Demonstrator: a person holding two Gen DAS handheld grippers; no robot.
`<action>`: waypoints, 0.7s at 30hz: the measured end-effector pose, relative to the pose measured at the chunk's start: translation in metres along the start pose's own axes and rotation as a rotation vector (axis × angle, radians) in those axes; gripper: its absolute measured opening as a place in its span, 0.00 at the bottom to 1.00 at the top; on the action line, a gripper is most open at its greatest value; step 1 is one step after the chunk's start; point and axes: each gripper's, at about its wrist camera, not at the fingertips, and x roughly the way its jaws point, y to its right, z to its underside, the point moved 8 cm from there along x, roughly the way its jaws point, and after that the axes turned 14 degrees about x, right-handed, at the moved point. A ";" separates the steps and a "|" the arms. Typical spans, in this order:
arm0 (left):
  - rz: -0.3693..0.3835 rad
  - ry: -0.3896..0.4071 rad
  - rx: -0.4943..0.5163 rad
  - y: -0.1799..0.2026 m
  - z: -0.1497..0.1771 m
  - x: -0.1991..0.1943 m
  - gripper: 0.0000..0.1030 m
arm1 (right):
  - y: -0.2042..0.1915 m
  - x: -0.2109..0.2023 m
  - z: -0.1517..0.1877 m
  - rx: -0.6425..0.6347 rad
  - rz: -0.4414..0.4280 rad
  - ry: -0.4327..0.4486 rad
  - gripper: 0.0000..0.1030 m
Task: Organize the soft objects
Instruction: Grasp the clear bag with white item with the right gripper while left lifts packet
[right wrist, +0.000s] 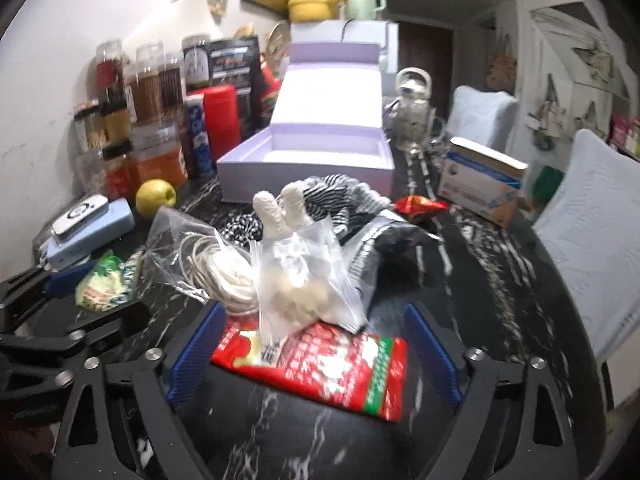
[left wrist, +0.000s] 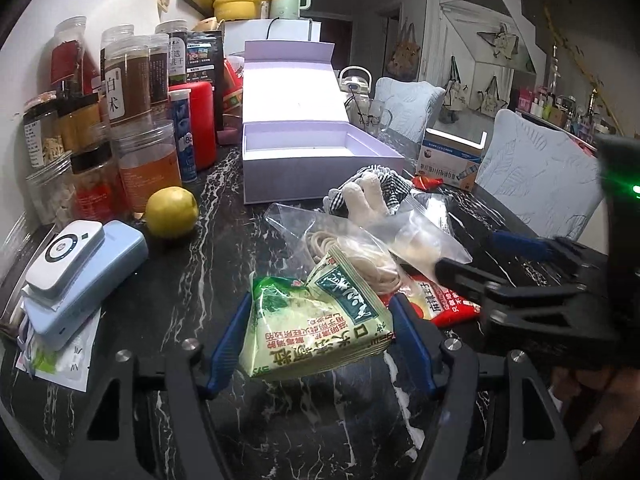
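My left gripper is shut on a green and white packet, held a little above the dark marble table. That packet also shows at the left of the right wrist view. My right gripper is open and straddles a red packet that lies flat on the table, with its pads close to the packet's edges. Just beyond lie a clear bag of white cord, a clear bag of white stuff, white knitted gloves and a striped cloth.
An open lilac box stands behind the pile. Jars and bottles crowd the left, with a yellow fruit and a pale blue device. A white and blue carton and cushioned chairs are on the right.
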 end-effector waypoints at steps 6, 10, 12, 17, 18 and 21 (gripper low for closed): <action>0.000 0.005 0.000 -0.001 -0.002 -0.001 0.67 | -0.008 0.023 -0.007 -0.034 -0.048 -0.038 0.72; 0.000 0.008 -0.001 -0.002 -0.004 -0.002 0.67 | -0.013 0.034 -0.008 -0.083 -0.028 -0.049 0.71; 0.000 0.007 -0.001 -0.002 -0.003 -0.002 0.67 | -0.011 0.039 -0.007 -0.090 -0.012 -0.066 0.67; 0.004 0.006 -0.004 -0.002 -0.004 -0.002 0.67 | -0.008 0.043 -0.005 -0.089 -0.019 -0.095 0.49; 0.004 0.005 -0.004 -0.001 -0.004 -0.002 0.67 | -0.008 0.044 -0.004 -0.092 -0.029 -0.103 0.46; 0.005 0.004 -0.004 -0.002 -0.004 -0.002 0.67 | -0.007 0.045 -0.001 -0.086 -0.036 -0.108 0.43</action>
